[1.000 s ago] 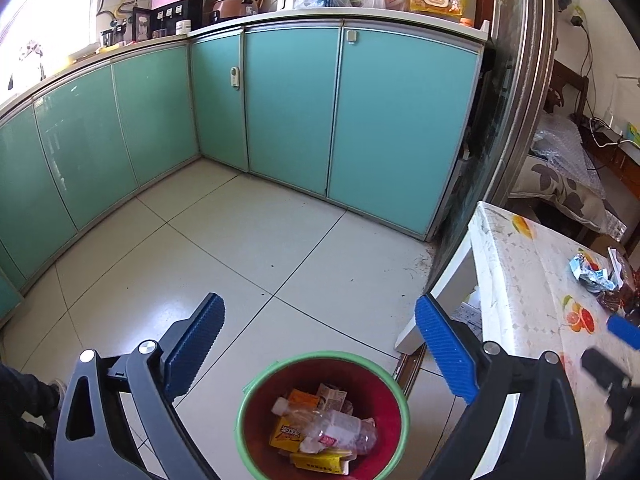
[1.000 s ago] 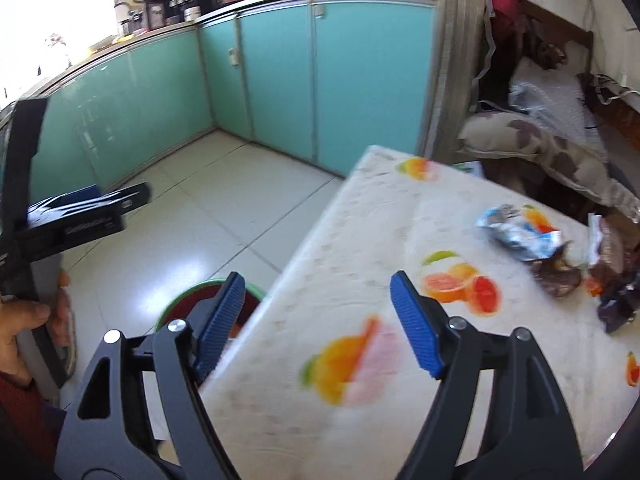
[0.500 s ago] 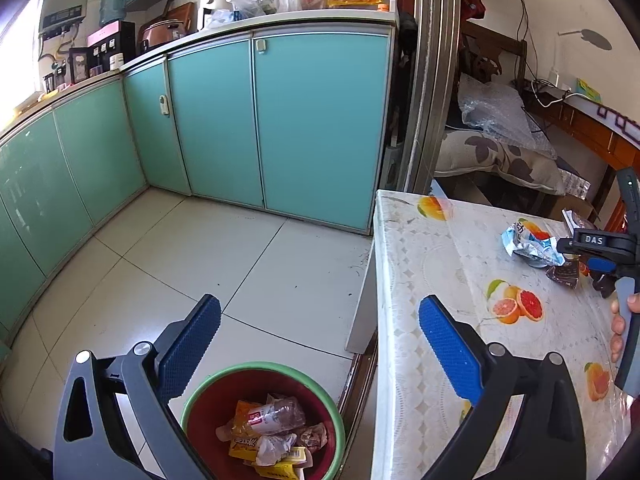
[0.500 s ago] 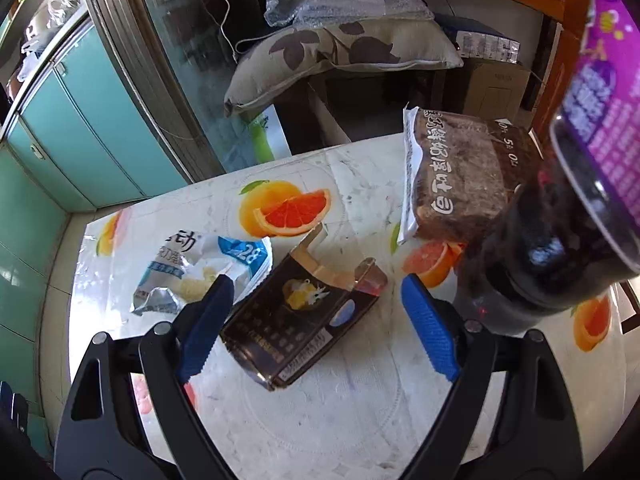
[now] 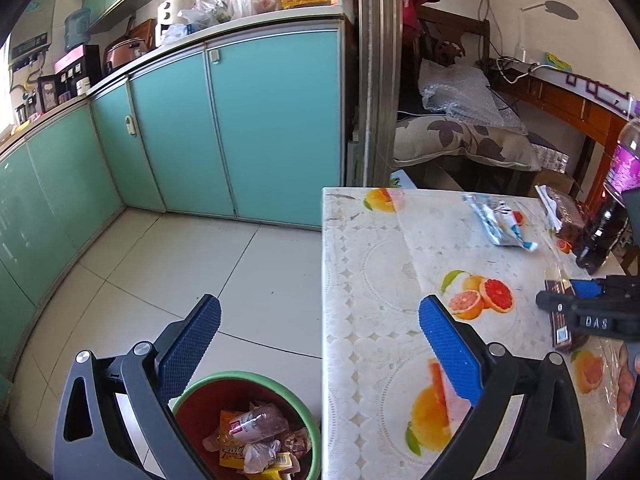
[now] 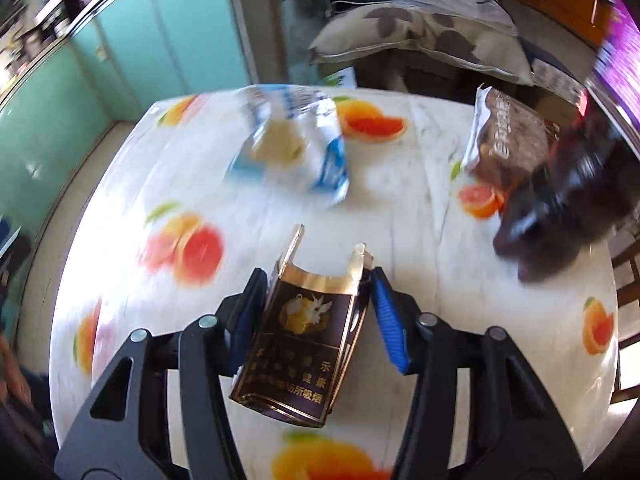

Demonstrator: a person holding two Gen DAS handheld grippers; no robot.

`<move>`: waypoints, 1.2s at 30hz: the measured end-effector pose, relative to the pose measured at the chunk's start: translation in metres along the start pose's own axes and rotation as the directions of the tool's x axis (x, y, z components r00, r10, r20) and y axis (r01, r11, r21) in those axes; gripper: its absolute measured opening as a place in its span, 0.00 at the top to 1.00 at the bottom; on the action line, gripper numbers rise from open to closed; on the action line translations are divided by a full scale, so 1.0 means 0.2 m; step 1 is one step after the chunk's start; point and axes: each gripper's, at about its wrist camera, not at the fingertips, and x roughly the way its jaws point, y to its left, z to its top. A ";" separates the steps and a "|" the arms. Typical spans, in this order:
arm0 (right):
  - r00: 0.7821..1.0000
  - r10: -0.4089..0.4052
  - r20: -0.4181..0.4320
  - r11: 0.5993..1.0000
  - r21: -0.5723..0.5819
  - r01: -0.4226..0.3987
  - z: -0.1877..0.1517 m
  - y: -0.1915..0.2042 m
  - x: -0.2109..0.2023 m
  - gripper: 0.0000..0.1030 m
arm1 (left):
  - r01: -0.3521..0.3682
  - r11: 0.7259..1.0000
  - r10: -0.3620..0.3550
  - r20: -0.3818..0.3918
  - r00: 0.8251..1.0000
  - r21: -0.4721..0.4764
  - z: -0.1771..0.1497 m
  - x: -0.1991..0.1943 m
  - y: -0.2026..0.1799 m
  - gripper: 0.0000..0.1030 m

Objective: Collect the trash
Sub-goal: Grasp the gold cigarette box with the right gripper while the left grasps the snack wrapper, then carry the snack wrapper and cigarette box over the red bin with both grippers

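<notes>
A dark, gold-trimmed empty cigarette pack (image 6: 304, 336) lies on the fruit-print table (image 6: 460, 360). My right gripper (image 6: 318, 316) has its blue pads on both sides of the pack and is closed on it; it also shows in the left wrist view (image 5: 588, 312). A blue-white crumpled wrapper (image 6: 296, 148) and a brown snack bag (image 6: 508, 140) lie farther back. My left gripper (image 5: 316, 344) is open and empty above the red bin with a green rim (image 5: 248, 432), which holds several pieces of trash.
A dark drink bottle with a purple label (image 6: 568, 200) stands at the table's right side, next to the brown bag. Teal kitchen cabinets (image 5: 240, 128) line the tiled floor (image 5: 180, 272). A cushion and bubble wrap (image 5: 460, 120) lie behind the table.
My right gripper moved down onto the cigarette pack and closed its fingers on it. My left gripper swung right, bringing more of the table into view, and stayed open.
</notes>
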 end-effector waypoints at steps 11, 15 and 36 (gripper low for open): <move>0.989 0.100 0.111 0.991 0.073 -0.109 -0.29 -0.20 -0.25 0.52 | 0.160 0.977 -0.173 -0.085 0.981 -0.142 0.32 0.44 -0.56 0.07; 0.981 0.124 0.147 0.985 0.100 -0.140 -0.28 -0.26 -0.29 0.52 | 0.086 0.986 -0.109 -0.168 0.980 -0.141 0.35 0.67 -0.73 0.09; 0.967 0.155 0.204 0.981 0.081 -0.175 -0.30 -0.21 -0.39 0.52 | 0.173 0.977 -0.182 -0.068 0.981 -0.124 0.20 0.17 -0.59 0.90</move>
